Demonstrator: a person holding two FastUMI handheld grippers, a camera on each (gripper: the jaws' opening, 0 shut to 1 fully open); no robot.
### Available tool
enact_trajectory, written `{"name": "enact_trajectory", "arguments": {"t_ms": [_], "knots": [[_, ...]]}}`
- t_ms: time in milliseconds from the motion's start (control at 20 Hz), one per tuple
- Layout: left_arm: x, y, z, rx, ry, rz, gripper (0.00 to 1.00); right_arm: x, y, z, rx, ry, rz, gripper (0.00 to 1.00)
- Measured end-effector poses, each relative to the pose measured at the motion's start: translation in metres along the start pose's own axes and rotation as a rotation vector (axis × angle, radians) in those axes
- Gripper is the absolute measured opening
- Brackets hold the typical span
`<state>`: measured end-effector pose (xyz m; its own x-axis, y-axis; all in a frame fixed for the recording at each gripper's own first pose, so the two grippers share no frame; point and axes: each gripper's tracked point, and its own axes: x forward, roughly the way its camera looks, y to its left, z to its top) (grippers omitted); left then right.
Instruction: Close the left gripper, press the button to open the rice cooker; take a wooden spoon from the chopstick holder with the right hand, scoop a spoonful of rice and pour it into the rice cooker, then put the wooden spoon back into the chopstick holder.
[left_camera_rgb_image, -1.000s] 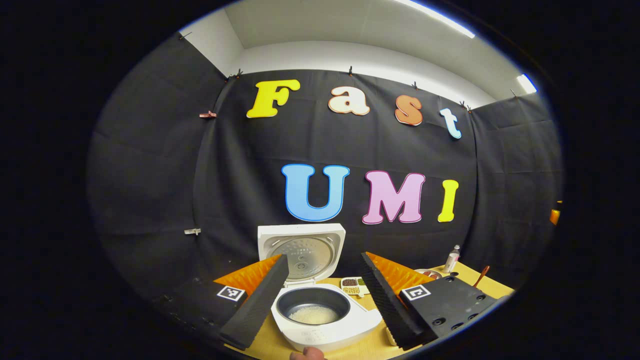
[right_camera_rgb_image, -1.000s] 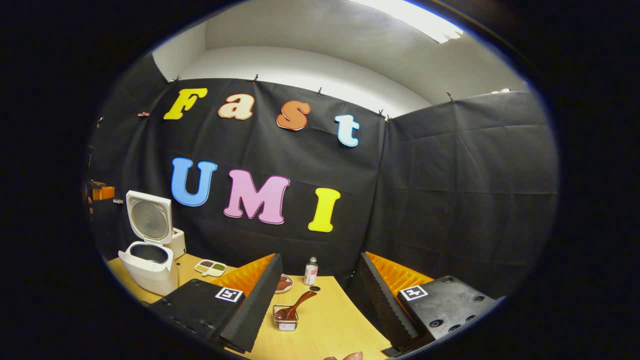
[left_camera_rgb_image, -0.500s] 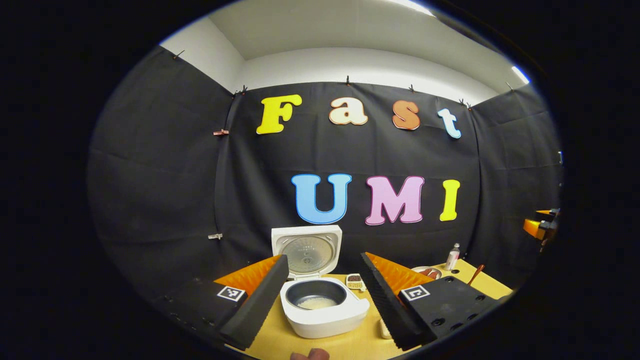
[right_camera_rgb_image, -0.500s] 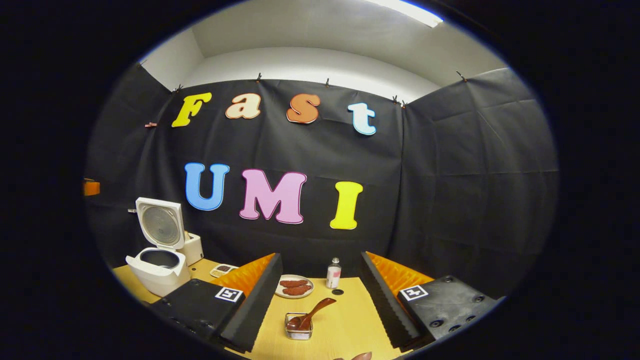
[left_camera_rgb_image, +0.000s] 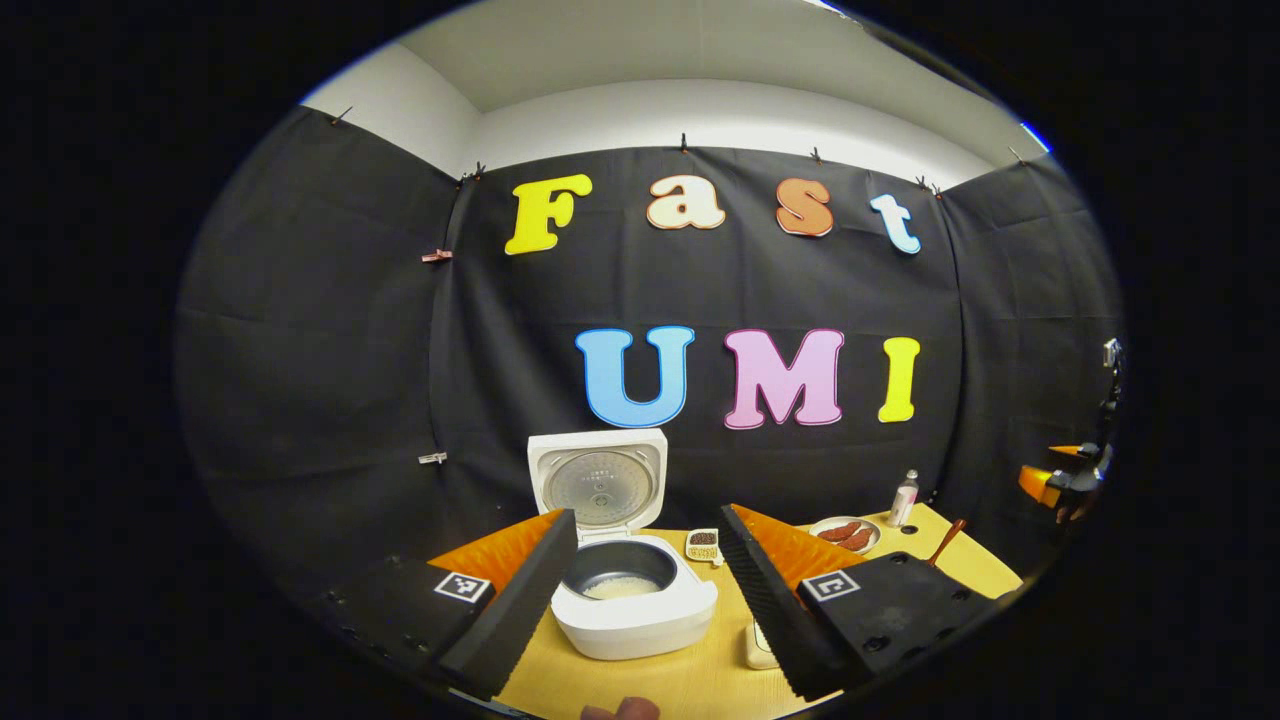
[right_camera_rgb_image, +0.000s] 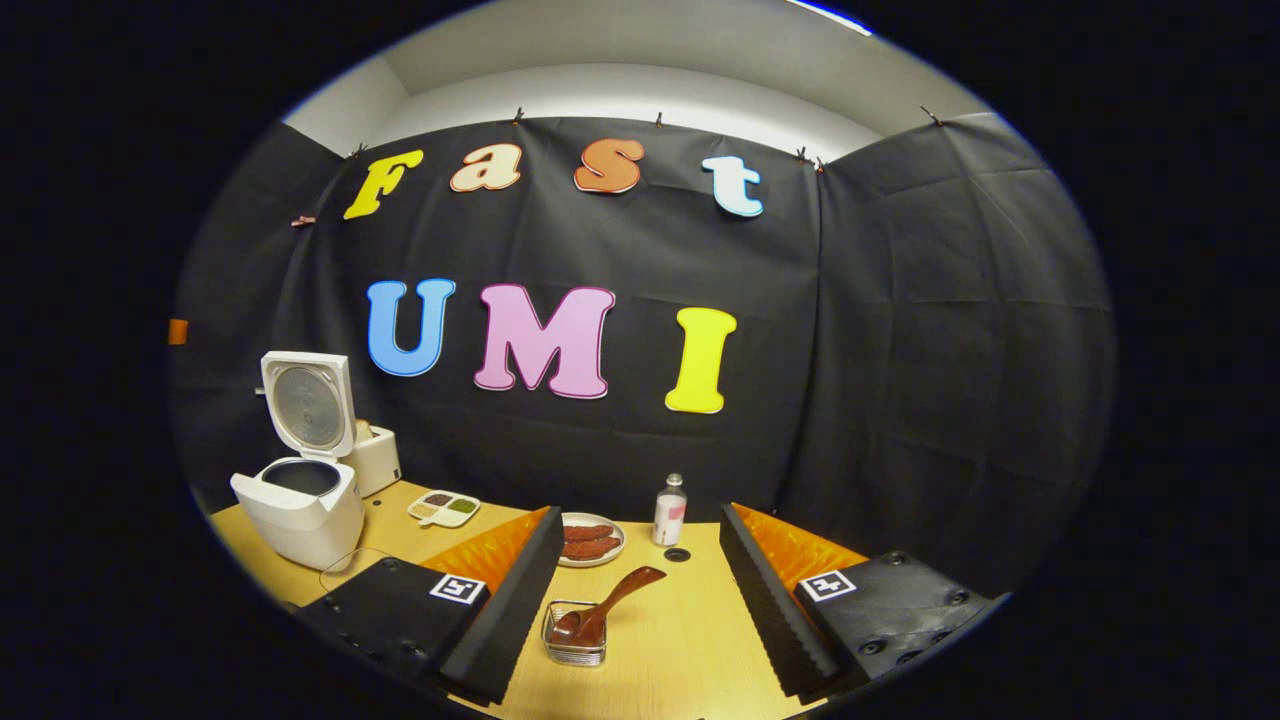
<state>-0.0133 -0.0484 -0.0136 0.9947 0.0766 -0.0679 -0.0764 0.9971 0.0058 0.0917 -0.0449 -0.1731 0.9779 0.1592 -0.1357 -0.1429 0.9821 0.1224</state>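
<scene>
The white rice cooker (left_camera_rgb_image: 632, 612) stands with its lid (left_camera_rgb_image: 597, 485) raised, and a little rice (left_camera_rgb_image: 620, 588) lies in the dark pot. My left gripper (left_camera_rgb_image: 648, 516) hovers in front of it, open, holding nothing. In the right gripper view the cooker (right_camera_rgb_image: 298, 508) is far off to the left. The wooden spoon (right_camera_rgb_image: 606, 607) leans bowl-down in a small wire chopstick holder (right_camera_rgb_image: 574, 640), just ahead of and between the fingers of my open right gripper (right_camera_rgb_image: 640, 515). The spoon's handle (left_camera_rgb_image: 945, 541) also pokes up at the right in the left gripper view.
On the wooden table (right_camera_rgb_image: 680, 650) are a plate of brown food (right_camera_rgb_image: 592, 538), a small bottle (right_camera_rgb_image: 669, 510), a divided dish of grains (right_camera_rgb_image: 444, 508) and a white box (right_camera_rgb_image: 375, 460) behind the cooker. A small white object (left_camera_rgb_image: 755, 645) lies by the cooker.
The left gripper has drawn back from the cooker, which now looks smaller and farther. The right gripper has tilted down a little and stays in front of the spoon holder. Both stay open.
</scene>
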Motion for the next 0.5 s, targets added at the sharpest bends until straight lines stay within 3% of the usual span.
{"name": "enact_trajectory", "arguments": {"t_ms": [500], "knots": [[0.0, -0.011, -0.015, -0.016, 0.064, 0.092, 0.98, 0.057, 0.02, -0.116, 0.164, 0.202, 0.166, 0.97]]}}
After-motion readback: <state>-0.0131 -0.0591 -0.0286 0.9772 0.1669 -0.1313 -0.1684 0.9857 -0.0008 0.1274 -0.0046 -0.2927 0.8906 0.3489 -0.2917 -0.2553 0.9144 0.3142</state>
